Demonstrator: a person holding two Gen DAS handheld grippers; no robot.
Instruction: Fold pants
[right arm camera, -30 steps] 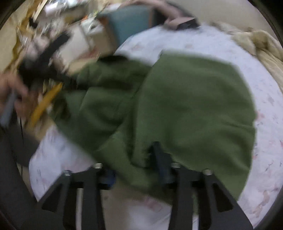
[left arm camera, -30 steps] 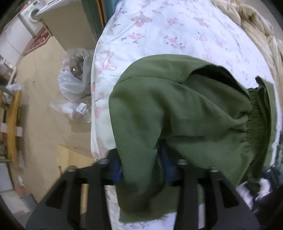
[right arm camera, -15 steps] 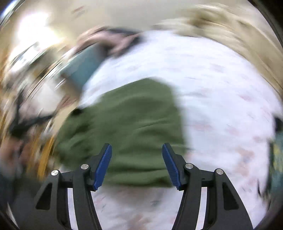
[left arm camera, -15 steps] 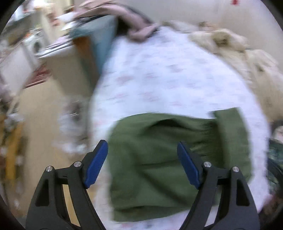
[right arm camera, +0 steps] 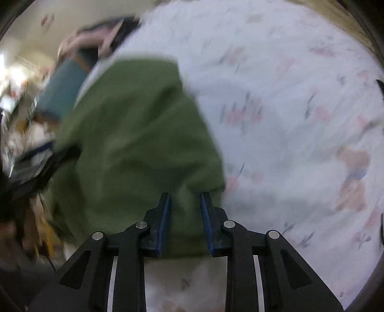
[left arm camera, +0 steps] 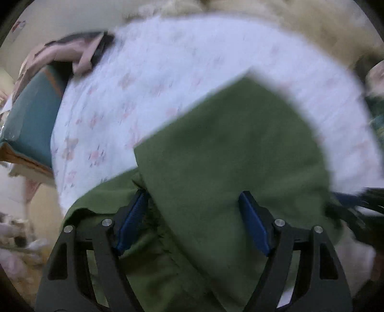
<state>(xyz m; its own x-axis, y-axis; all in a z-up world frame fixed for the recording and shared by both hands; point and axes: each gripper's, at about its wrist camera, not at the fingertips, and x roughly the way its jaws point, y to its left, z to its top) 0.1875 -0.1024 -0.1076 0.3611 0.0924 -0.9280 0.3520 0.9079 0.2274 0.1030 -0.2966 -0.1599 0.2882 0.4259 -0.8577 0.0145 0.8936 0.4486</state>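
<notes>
Green pants (left arm camera: 235, 153) lie folded on a white floral bedsheet (left arm camera: 134, 79). In the left wrist view my left gripper (left arm camera: 193, 211) is open, its blue pads wide apart, with the pants fabric lying between and under them. In the right wrist view the pants (right arm camera: 134, 134) fill the left half. My right gripper (right arm camera: 184, 211) has its pads close together with a fold of the green fabric between them. Both views are motion blurred.
A teal cushion or chair (left arm camera: 31, 115) with pinkish clothes (left arm camera: 67, 52) stands beyond the bed's left edge. A beige blanket (left arm camera: 312, 21) lies at the far side. Cluttered floor shows at the left (right arm camera: 19, 115). Bare sheet (right arm camera: 300, 120) spreads right of the pants.
Both grippers let go of the pants and opened half a second ago. Now both have come down onto the cloth, and the right one has narrowed around a fold.
</notes>
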